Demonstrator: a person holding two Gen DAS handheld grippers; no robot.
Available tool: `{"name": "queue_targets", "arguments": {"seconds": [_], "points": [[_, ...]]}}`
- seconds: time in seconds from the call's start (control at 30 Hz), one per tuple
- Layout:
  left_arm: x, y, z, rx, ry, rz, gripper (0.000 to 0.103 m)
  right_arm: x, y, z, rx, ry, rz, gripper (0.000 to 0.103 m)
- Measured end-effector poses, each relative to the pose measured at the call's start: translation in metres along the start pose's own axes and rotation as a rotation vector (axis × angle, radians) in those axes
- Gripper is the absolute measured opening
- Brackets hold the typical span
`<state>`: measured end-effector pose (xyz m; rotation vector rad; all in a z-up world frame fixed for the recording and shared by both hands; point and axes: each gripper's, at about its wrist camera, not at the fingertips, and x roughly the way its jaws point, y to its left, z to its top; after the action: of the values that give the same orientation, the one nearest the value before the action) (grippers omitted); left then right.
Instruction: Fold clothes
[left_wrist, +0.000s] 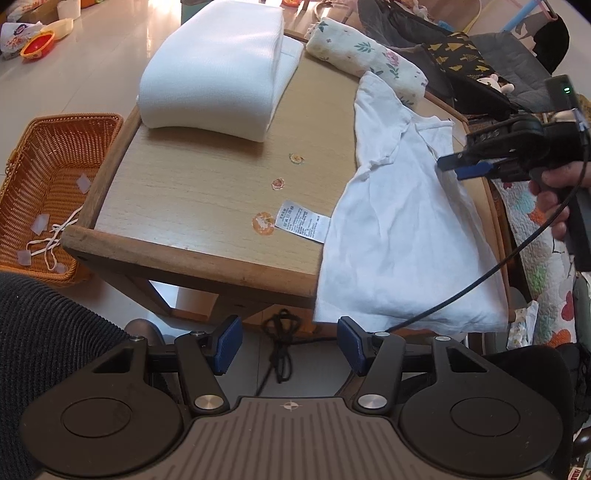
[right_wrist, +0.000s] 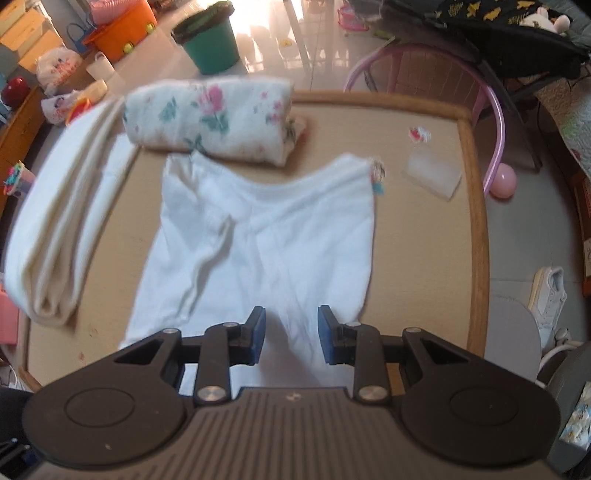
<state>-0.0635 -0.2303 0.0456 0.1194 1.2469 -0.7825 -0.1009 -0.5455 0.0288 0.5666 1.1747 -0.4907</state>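
A small white T-shirt (left_wrist: 402, 236) lies spread on the right part of the wooden table (left_wrist: 207, 192), its hem hanging over the near edge. A care label (left_wrist: 303, 221) sticks out to its left. In the right wrist view the T-shirt (right_wrist: 280, 229) lies collar away, up against the folded cloths. My right gripper (right_wrist: 290, 334) hovers just above its lower half, open, the cloth showing in the gap and not pinched. A hand holds that right gripper (left_wrist: 456, 167) over the shirt's right side. My left gripper (left_wrist: 290, 343) is open and empty, off the table's near edge.
A thick folded white towel (left_wrist: 214, 77) and a rolled floral cloth (left_wrist: 362, 55) lie at the far side of the table. An orange wicker basket (left_wrist: 48, 184) stands on the floor to the left. A clear plastic piece (right_wrist: 432, 175) lies right of the shirt. A green bin (right_wrist: 210, 40) stands beyond.
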Motion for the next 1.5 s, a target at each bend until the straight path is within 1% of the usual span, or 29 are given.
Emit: {"name": "queue_targets", "arguments": {"seconds": [0.1,0.2,0.27,0.4,0.53,0.63,0.73,0.87,0.93,1.0,1.03,1.1,1.17,1.23,1.4,1.5], "points": [[-0.004,-0.003,0.0,0.011,-0.006,0.003,0.058,-0.002,0.008,-0.007,-0.03,-0.023,-0.027,0.03],[-0.006,-0.003,-0.001,0.013,-0.011,0.005,0.059,-0.013,0.01,-0.012,-0.026,-0.043,-0.009,0.03],[-0.007,-0.002,-0.001,0.006,-0.013,0.005,0.059,-0.013,0.009,-0.017,-0.02,-0.029,-0.005,0.03],[-0.008,-0.004,-0.003,0.01,-0.015,0.0,0.059,-0.008,0.01,-0.031,-0.082,-0.043,-0.014,0.031],[-0.013,-0.006,-0.002,0.021,-0.026,-0.023,0.059,-0.027,-0.001,-0.039,-0.052,-0.092,0.08,0.031],[-0.017,-0.007,-0.001,0.032,-0.027,-0.043,0.059,-0.053,-0.003,-0.052,-0.113,-0.128,0.132,0.032],[-0.02,-0.01,-0.001,0.056,-0.026,-0.057,0.059,-0.075,0.001,-0.072,-0.219,-0.14,0.114,0.034],[-0.026,-0.015,-0.004,0.085,-0.038,-0.085,0.059,-0.098,0.0,-0.114,-0.329,-0.159,0.088,0.038],[-0.032,-0.016,-0.009,0.091,-0.087,-0.113,0.059,-0.107,-0.002,-0.135,-0.364,-0.18,0.086,0.039],[-0.038,-0.017,-0.013,0.102,-0.135,-0.138,0.06,-0.112,-0.003,-0.154,-0.393,-0.182,0.078,0.039],[-0.041,-0.019,-0.016,0.123,-0.153,-0.145,0.064,-0.115,-0.003,-0.163,-0.408,-0.183,0.073,0.04],[-0.045,-0.023,-0.019,0.181,-0.168,-0.153,0.064,-0.118,-0.004,-0.18,-0.438,-0.184,0.073,0.04],[-0.048,-0.027,-0.022,0.242,-0.165,-0.157,0.065,-0.121,-0.004,-0.195,-0.468,-0.184,0.077,0.04],[-0.053,-0.031,-0.024,0.301,-0.175,-0.157,0.065,-0.121,-0.001,-0.206,-0.511,-0.189,0.061,0.04],[-0.056,-0.035,-0.027,0.395,-0.159,-0.159,0.065,-0.122,0.007,-0.232,-0.623,-0.205,0.006,0.04],[-0.056,-0.039,-0.028,0.451,-0.136,-0.167,0.065,-0.122,0.013,-0.243,-0.656,-0.214,-0.011,0.04]]}}
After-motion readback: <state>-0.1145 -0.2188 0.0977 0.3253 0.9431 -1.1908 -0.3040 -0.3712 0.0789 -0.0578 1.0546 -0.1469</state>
